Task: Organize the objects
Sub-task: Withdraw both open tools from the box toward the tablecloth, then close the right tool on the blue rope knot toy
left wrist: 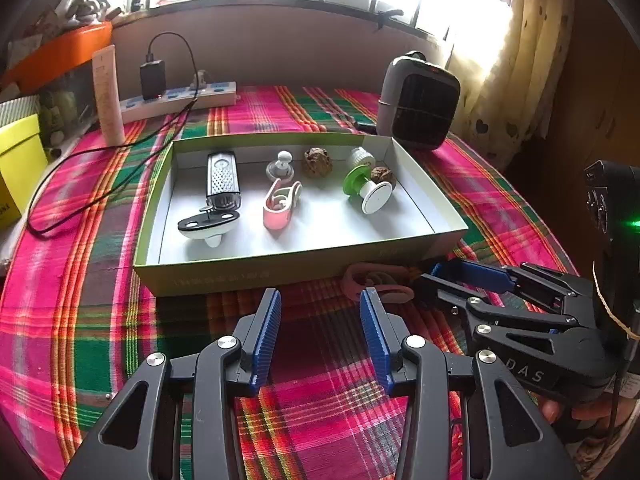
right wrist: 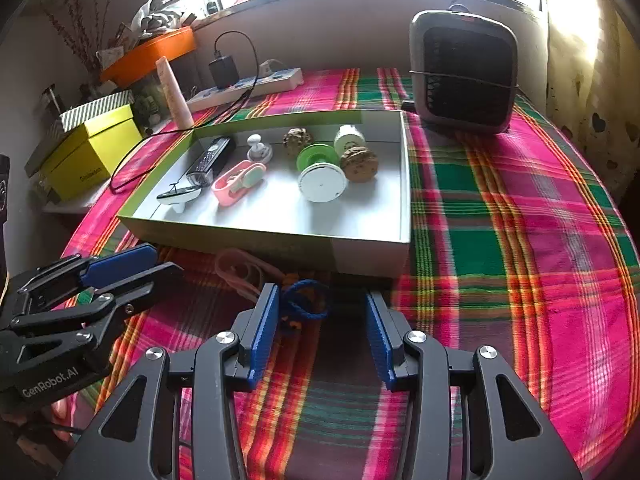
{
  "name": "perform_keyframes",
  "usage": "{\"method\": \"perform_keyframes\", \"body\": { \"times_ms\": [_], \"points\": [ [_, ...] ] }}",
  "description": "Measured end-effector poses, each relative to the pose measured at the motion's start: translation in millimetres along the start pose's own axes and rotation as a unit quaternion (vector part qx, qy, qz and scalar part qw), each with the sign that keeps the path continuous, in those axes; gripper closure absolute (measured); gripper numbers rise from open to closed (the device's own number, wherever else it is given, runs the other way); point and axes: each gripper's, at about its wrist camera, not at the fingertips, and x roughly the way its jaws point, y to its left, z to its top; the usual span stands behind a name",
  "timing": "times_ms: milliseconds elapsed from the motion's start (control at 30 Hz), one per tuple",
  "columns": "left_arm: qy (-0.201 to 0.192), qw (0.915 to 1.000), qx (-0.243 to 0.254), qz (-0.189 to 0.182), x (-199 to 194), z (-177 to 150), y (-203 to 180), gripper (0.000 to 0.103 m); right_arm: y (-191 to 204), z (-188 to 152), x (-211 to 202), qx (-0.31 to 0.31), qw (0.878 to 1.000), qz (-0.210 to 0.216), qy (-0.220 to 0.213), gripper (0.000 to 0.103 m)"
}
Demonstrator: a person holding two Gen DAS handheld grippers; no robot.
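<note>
Plaid cloth (left wrist: 100,320) in pink, green and orange over the whole table. Shallow green-sided box (left wrist: 280,268) at centre frame in both views, with a white floor. Inside, from left to right in the left wrist view: black grater (left wrist: 222,178) leaning over a black-and-white oval piece (left wrist: 208,226); small white knob (left wrist: 280,166) at the back; pink clip (left wrist: 278,204) in front of it; two brown walnuts (left wrist: 317,162), one at the back, one at the right wall; green-and-white spool (left wrist: 366,190) on its side. Outside the box, against its near wall: pale pink clip (right wrist: 240,270) flat on the cloth, blue cord loop (right wrist: 304,300) just beside it, at lower centre of the right wrist view. Left gripper (left wrist: 320,308) at bottom centre of its view, jaws partly open, nothing between the blue pads, tips just short of the pink clip. Right gripper (right wrist: 322,308) low over the cloth, jaws partly open, blue cord near the left pad, no grip visible. Small grey fan heater (right wrist: 464,76) at upper right, behind the box. White power strip (left wrist: 180,98) with black plug at upper left, yellow box (right wrist: 96,148) at far left.
</note>
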Motion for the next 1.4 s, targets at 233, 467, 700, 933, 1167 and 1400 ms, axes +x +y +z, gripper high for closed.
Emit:
{"method": "perform_keyframes", "body": {
  "times_ms": [233,467,700,933,1167,1400],
  "points": [
    [0.006,1.0,0.0,0.001,4,0,1,0.063,5,1,5,-0.014,1.0,-0.007,0.004,0.059],
    [0.016,0.9998,0.005,-0.009,12,2,-2,0.063,5,-2,1,-0.031,0.999,-0.017,0.0,0.077],
    [0.034,0.9991,0.019,-0.013,24,4,-9,0.063,-3,-9,-9,-0.036,0.999,-0.036,-0.004,0.081],
    [0.043,0.9973,0.035,-0.048,31,7,-22,0.063,-19,-15,-22,-0.016,0.998,-0.052,-0.01,0.081],
    [0.055,0.9924,0.059,-0.093,27,2,-47,0.063,-32,-22,-29,0.005,0.998,-0.062,-0.011,0.081],
    [0.053,0.9913,0.068,-0.099,22,2,-56,0.063,-39,-25,-33,0.014,0.998,-0.066,-0.013,0.081]
  ]
}}
